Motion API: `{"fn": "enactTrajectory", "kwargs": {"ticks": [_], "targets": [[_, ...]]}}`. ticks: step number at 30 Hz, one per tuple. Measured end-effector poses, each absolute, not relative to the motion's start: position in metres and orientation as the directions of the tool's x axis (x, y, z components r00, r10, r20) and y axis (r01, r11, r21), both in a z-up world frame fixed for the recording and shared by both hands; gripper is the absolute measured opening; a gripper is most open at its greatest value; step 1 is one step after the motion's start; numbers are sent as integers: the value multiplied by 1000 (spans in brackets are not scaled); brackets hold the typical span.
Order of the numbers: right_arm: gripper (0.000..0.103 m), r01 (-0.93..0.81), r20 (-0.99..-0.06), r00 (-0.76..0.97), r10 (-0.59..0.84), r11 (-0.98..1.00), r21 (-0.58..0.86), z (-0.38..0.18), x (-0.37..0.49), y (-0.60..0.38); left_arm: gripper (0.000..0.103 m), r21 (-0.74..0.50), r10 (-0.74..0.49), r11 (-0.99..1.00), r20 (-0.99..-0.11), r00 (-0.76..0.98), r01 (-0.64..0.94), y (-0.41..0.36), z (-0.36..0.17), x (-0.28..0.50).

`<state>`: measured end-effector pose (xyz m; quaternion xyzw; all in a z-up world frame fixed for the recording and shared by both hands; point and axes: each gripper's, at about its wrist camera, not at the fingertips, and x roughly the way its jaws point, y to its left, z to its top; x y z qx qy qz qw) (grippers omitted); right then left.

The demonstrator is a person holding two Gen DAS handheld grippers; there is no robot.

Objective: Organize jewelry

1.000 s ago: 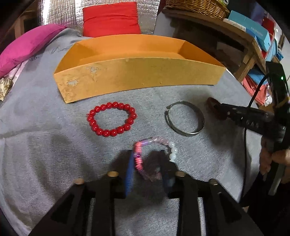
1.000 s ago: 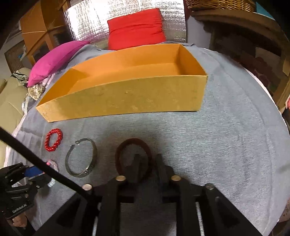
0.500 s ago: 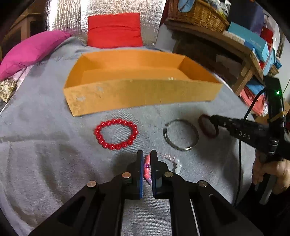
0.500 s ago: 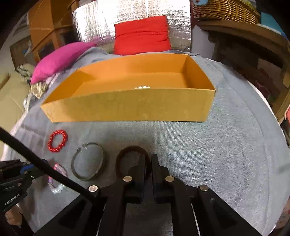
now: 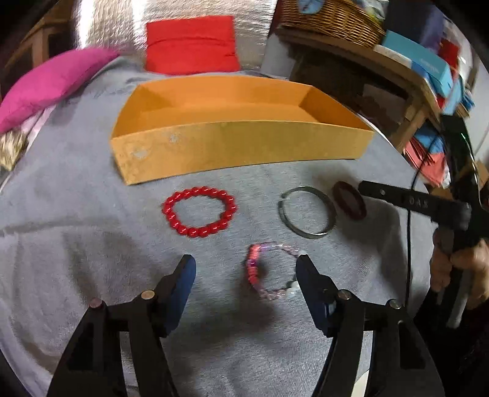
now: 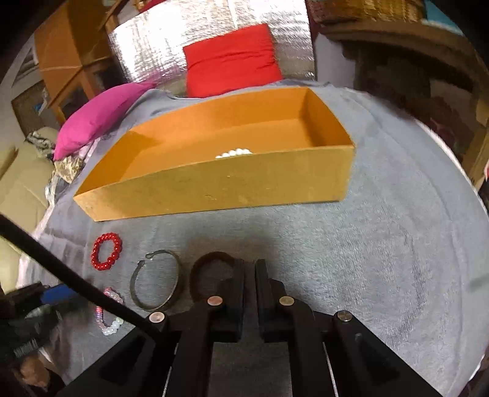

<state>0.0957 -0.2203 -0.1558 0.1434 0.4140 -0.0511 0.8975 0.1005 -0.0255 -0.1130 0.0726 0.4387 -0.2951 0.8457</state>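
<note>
My left gripper (image 5: 246, 268) is open, and the pink and white bead bracelet (image 5: 269, 270) lies on the grey cloth between its fingers, close to the right one. A red bead bracelet (image 5: 199, 212) and a silver bangle (image 5: 306, 210) lie on the cloth before the orange box (image 5: 238, 146). My right gripper (image 6: 250, 268) is shut on the rim of the dark brown bangle (image 6: 211, 271), which also shows in the left wrist view (image 5: 348, 200). White beads (image 6: 233, 152) lie inside the orange box (image 6: 214, 189).
A magenta cushion (image 5: 52, 82) and a red cushion (image 5: 191, 42) lie behind the box. A wooden shelf with a wicker basket (image 5: 330, 18) and coloured boxes stands at the right. A black cable (image 6: 70, 281) crosses the right wrist view.
My left gripper, shut on the pink and white bracelet half a second ago, has opened and the bracelet lies on the cloth. My right gripper has stayed shut on the brown bangle.
</note>
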Motion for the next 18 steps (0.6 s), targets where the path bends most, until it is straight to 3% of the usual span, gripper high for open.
{"fn": "enactTrajectory", "kwargs": {"ticks": [2, 7, 8, 10, 18], "targets": [[22, 227, -761, 647, 38, 944, 240, -157, 94, -228, 69, -116, -438, 797, -786, 435, 592, -34, -113, 96], [27, 200, -762, 645, 66, 947, 251, -157, 94, -227, 69, -72, -396, 789, -819, 415, 611, -48, -126, 96], [31, 187, -764, 641, 75, 950, 251, -158, 95, -224, 69, -67, -389, 789, -825, 411, 611, -49, -128, 97], [52, 160, -765, 637, 92, 955, 248, -157, 95, -218, 69, -65, -382, 788, -831, 404, 612, -51, -131, 98], [55, 15, -791, 604, 96, 991, 131, -165, 95, -184, 69, -81, -397, 785, -827, 398, 614, -43, -134, 96]]}}
